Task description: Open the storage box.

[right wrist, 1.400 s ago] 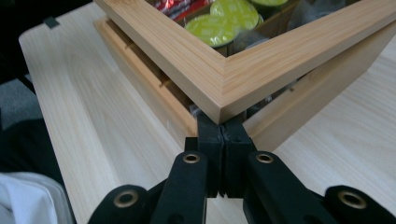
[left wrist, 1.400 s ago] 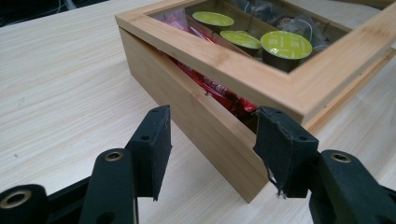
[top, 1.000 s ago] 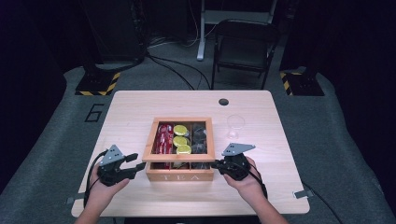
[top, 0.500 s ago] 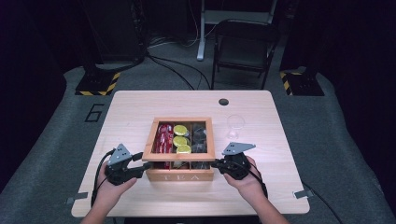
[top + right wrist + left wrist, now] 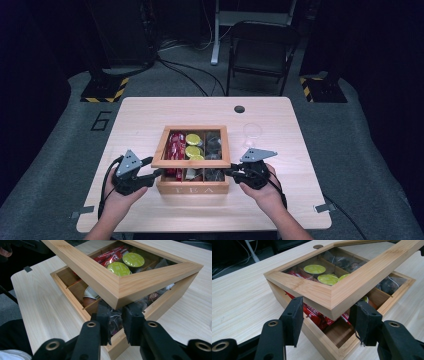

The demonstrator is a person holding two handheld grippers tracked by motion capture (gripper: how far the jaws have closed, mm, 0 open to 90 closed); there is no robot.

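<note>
- Tea box [image 5: 192, 187] sits mid-table [image 5: 150, 115], nearer my edge, "TEA" lettering facing me. Same spot as a second ago.
- Lid [image 5: 191, 162] is up off the box at the front, tilted, rear edge still down along the box. A second ago it was already raised, so little change there.
- Left tool [image 5: 159, 173] is at the lid's front-left corner. In the left gripper view that corner [image 5: 332, 302] hangs between the two pads with daylight on both sides; I read the jaws as spread, not pinching.
- Left jaws have just been opening, corner still between them. The hand has also come in closer to the box than a second ago.
- Right tool [image 5: 229, 173] is at the lid's front-right corner. In the right gripper view the corner [image 5: 117, 296] sits just above the pads [image 5: 103, 315], narrow gap between them, nothing visibly clamped.
- Right jaws have just been opening from pressed together; I can't tell whether the lid rests on the pad tops or is clear of them. Right hand itself sits about where it was.
- Inside: red sachets [image 5: 317, 316] on the left, green-topped capsules [image 5: 193, 145] in the middle, dark bags [image 5: 214, 142] on the right.
- Clear glass [image 5: 251, 132] stands on the table just beyond the right tool, unmoved.
</note>
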